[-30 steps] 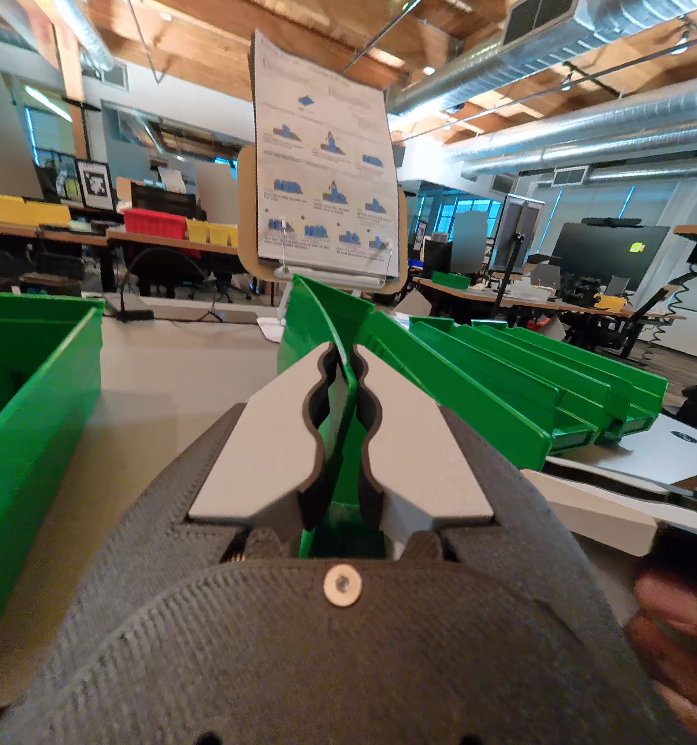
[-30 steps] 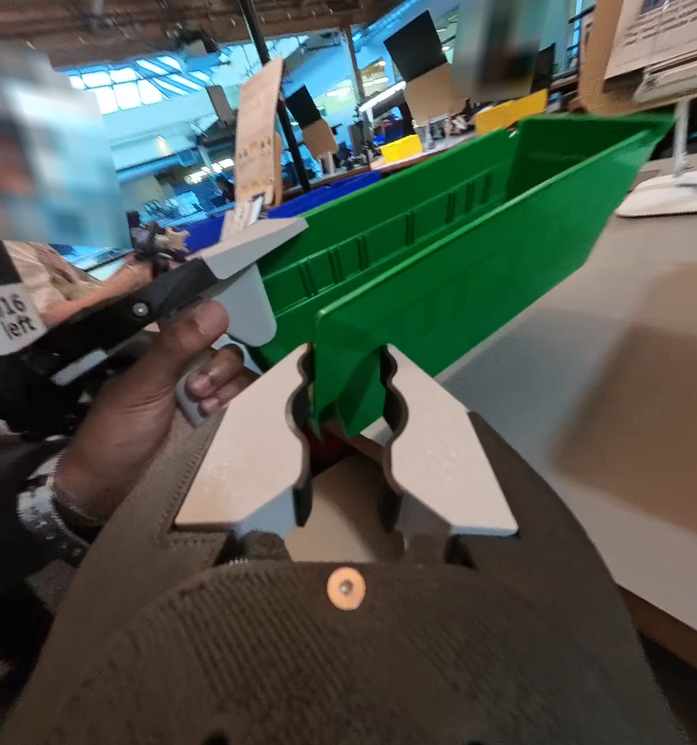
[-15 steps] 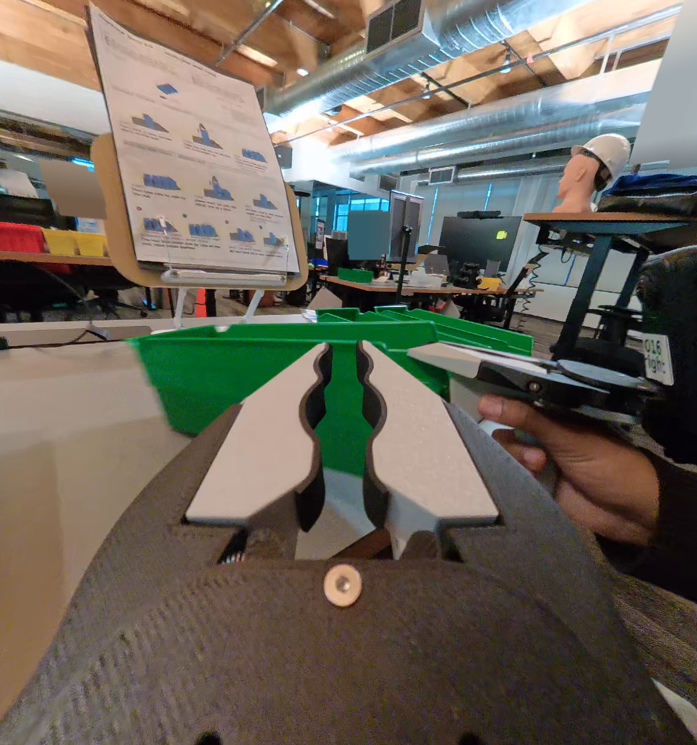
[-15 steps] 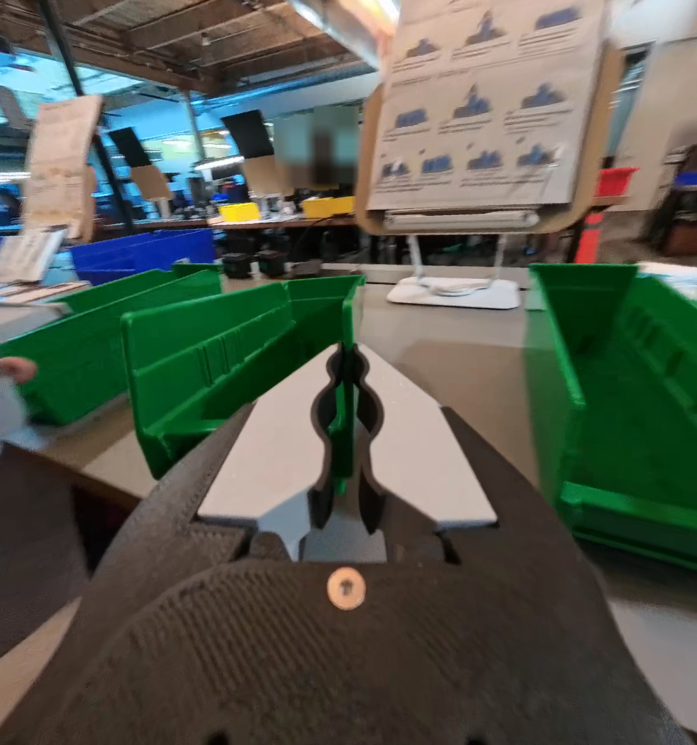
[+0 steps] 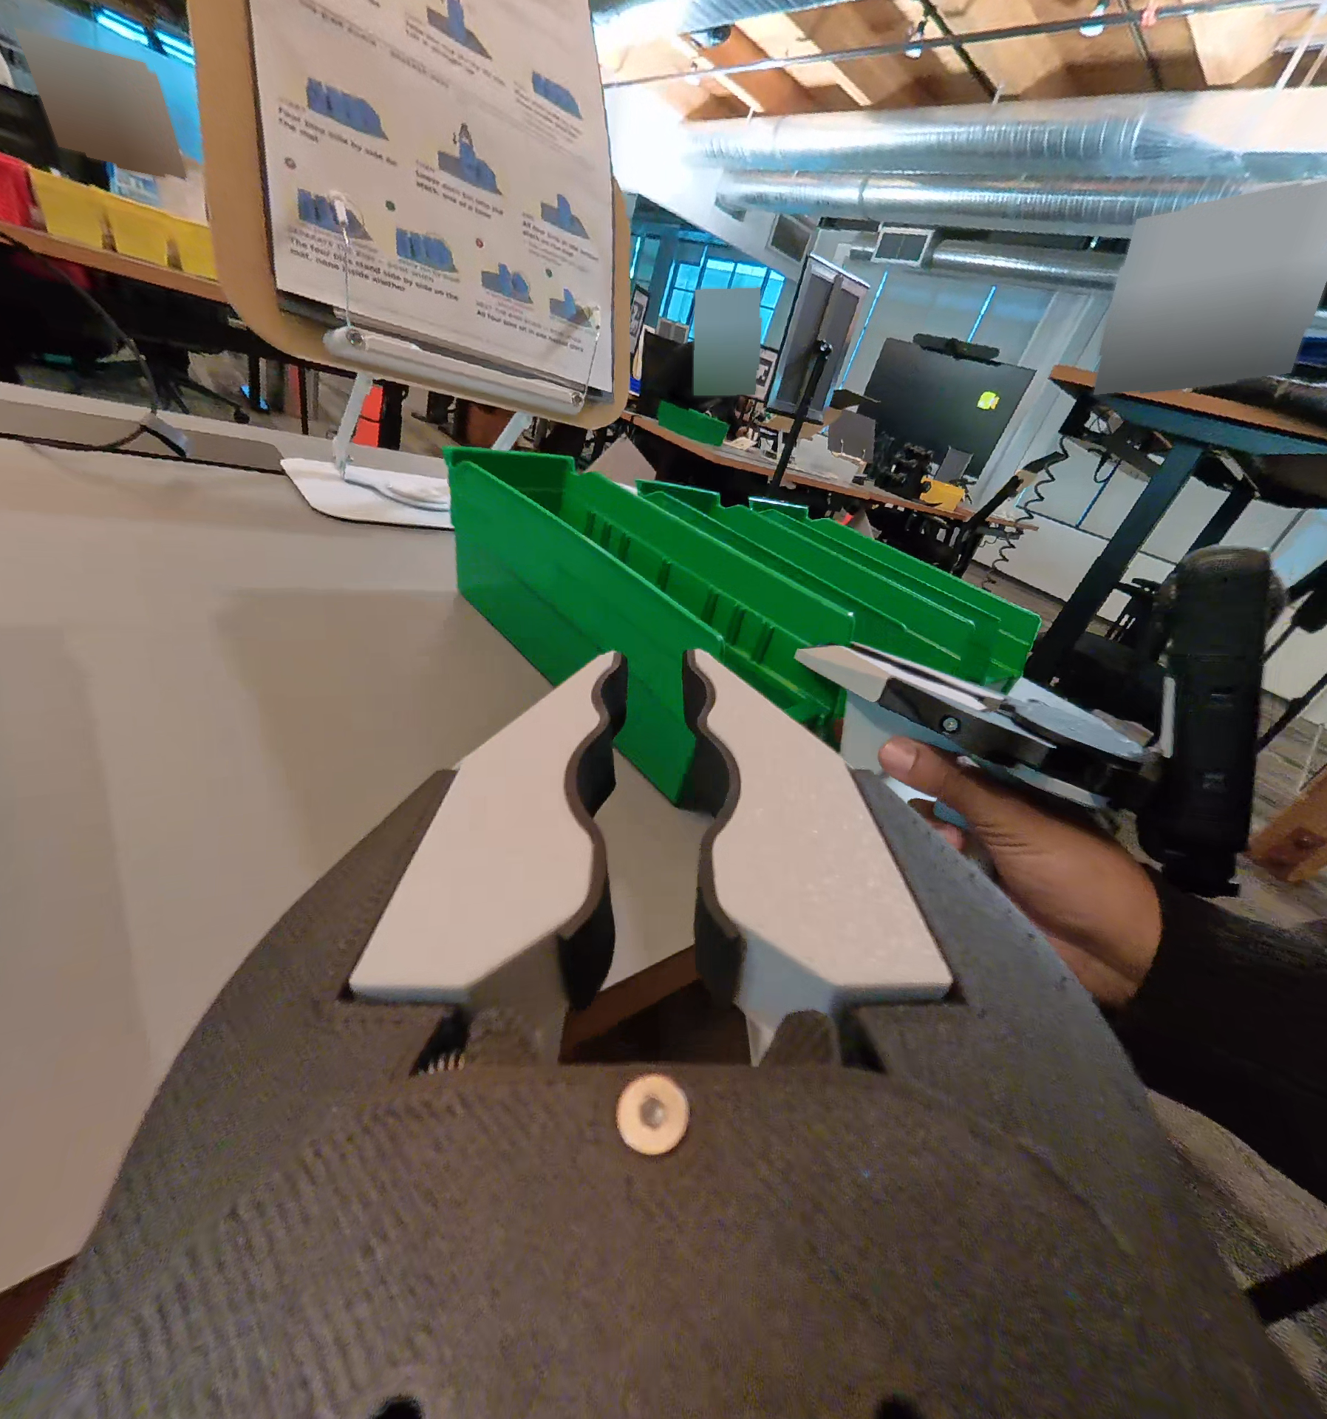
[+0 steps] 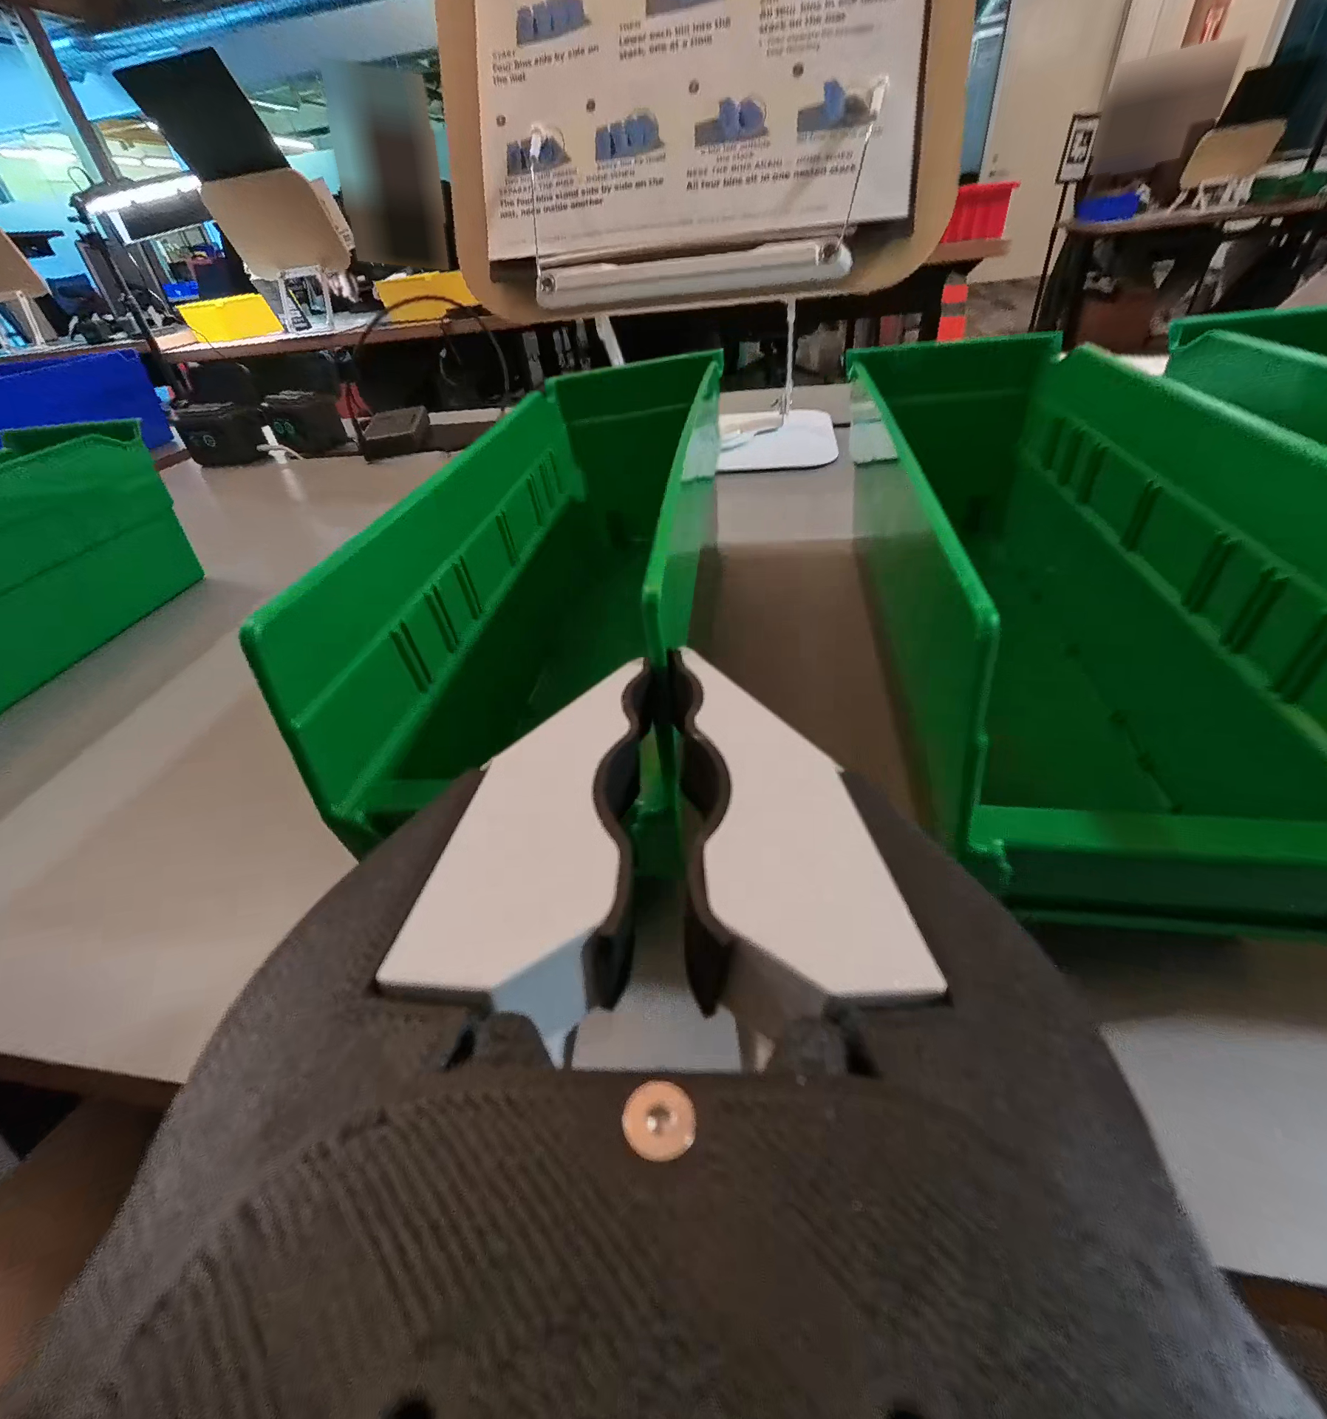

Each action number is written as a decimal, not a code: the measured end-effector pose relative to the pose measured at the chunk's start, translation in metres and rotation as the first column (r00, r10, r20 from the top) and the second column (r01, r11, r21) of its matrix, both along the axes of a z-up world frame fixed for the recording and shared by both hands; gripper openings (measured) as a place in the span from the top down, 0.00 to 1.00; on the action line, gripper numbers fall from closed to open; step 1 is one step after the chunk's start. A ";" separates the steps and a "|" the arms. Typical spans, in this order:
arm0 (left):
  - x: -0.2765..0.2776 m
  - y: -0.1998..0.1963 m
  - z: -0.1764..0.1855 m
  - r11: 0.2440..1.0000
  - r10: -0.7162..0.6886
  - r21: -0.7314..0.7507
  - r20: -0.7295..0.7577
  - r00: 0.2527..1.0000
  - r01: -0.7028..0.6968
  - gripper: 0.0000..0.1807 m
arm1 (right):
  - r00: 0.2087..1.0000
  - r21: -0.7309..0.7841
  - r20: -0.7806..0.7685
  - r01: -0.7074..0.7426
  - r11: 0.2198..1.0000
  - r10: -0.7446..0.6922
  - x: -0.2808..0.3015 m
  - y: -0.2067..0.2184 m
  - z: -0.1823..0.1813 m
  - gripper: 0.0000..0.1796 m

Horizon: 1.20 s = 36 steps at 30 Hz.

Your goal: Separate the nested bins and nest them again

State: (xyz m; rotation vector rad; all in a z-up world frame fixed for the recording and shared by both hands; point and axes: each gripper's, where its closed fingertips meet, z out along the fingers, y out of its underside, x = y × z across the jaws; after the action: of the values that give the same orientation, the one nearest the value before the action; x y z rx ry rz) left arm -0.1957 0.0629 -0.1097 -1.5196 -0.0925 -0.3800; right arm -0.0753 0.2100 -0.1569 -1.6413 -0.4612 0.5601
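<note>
Now the right hand-held gripper [image 6: 662,676] is closed on the thin right side wall of a long green bin [image 6: 445,614], near the bin's front corner. The wall stands between the two grey fingers [image 6: 537,845], and the tips press it from both sides. This bin sits on the grey counter [image 6: 108,845], with its length running away from the camera toward a paper stand [image 6: 691,153] at the far edge. A second green bin [image 6: 1106,653] lies just beside it on the right, parallel, with a strip of bare counter between them. One more green bin [image 6: 54,553] is well apart on the left, and the corner of another green bin [image 6: 1274,376] shows at the far right.

In the left wrist view, the left hand-held gripper [image 5: 651,668] holds nothing; its fingers [image 5: 491,860] stand a little apart with a narrow gap. It is above the near edge of the counter [image 5: 184,691]. Beyond its tips the green bin [image 5: 607,606] appears, near but not touching, and behind this bin more green walls of the other bins [image 5: 914,591] are seen. To the right, a person's hand [image 5: 1029,860] holds the right hand-held gripper [image 5: 822,660], whose tip meets the front end of the bin.
</note>
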 end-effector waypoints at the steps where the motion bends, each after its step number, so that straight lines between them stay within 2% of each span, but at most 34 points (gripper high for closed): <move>1: 0.000 0.000 -0.001 1.000 -0.005 -0.005 0.004 1.000 0.005 0.94 | 1.000 -0.010 0.002 -0.003 1.000 0.003 -0.003 0.000 -0.003 0.99; 13: 0.002 0.002 -0.007 1.000 -0.005 -0.027 -0.017 1.000 0.005 0.92 | 0.999 -0.017 0.025 -0.043 0.999 0.043 -0.010 0.000 -0.006 0.99; 14: 0.000 0.002 -0.007 1.000 0.004 -0.027 -0.024 1.000 -0.004 0.91 | 0.998 -0.022 0.029 -0.049 0.999 0.050 -0.010 -0.001 -0.005 0.96; 15: -0.003 0.002 -0.006 0.999 0.020 -0.024 -0.033 0.999 -0.021 0.90 | 0.997 -0.019 0.032 -0.063 0.998 0.064 -0.011 -0.004 -0.003 0.87; 17: -0.018 0.002 -0.003 0.995 0.099 -0.013 -0.071 0.993 -0.100 0.83 | 0.995 0.021 0.033 -0.091 0.996 0.091 -0.014 -0.013 0.007 0.77; 20: -0.070 -0.004 0.008 0.940 0.340 0.032 -0.160 0.926 -0.340 0.74 | 0.992 0.129 0.044 -0.123 0.984 0.118 -0.016 -0.031 0.027 0.72; 23: -0.127 -0.020 0.021 0.840 0.540 0.083 -0.204 0.816 -0.536 0.68 | 0.987 0.190 0.031 -0.163 0.968 0.160 -0.020 -0.049 0.040 0.74; 27: -0.178 -0.028 0.006 0.763 0.629 -0.002 -0.227 0.744 -0.646 0.68 | 0.979 0.229 0.006 -0.199 0.953 0.203 -0.026 -0.065 0.051 0.75; 29: -0.193 -0.025 -0.016 0.745 0.620 -0.110 -0.250 0.744 -0.658 0.70 | 0.975 0.272 0.016 -0.218 0.937 0.222 -0.029 -0.073 0.058 0.76; 31: -0.198 -0.019 -0.038 0.749 0.585 -0.214 -0.229 0.778 -0.627 0.83 | 0.967 0.306 0.030 -0.251 0.918 0.255 -0.034 -0.082 0.062 0.78; 32: -0.197 -0.016 -0.041 0.761 0.574 -0.222 -0.207 0.793 -0.609 0.86 | 0.961 0.314 0.033 -0.272 0.909 0.276 -0.036 -0.087 0.063 0.80; 33: -0.195 -0.013 -0.039 0.778 0.557 -0.209 -0.207 0.805 -0.592 0.97 | 0.952 0.318 0.036 -0.299 0.900 0.304 -0.039 -0.093 0.063 0.81; 36: -0.194 -0.003 -0.040 0.766 0.556 -0.182 -0.295 0.777 -0.617 0.99 | 0.936 0.329 0.048 -0.344 0.880 0.348 -0.044 -0.101 0.062 0.83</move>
State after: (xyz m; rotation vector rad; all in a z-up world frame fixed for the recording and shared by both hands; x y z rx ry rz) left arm -0.3898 0.0596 -0.1495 -1.6984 -0.4528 0.3336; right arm -0.1189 0.1091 -0.0945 -1.2348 -0.8058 0.7142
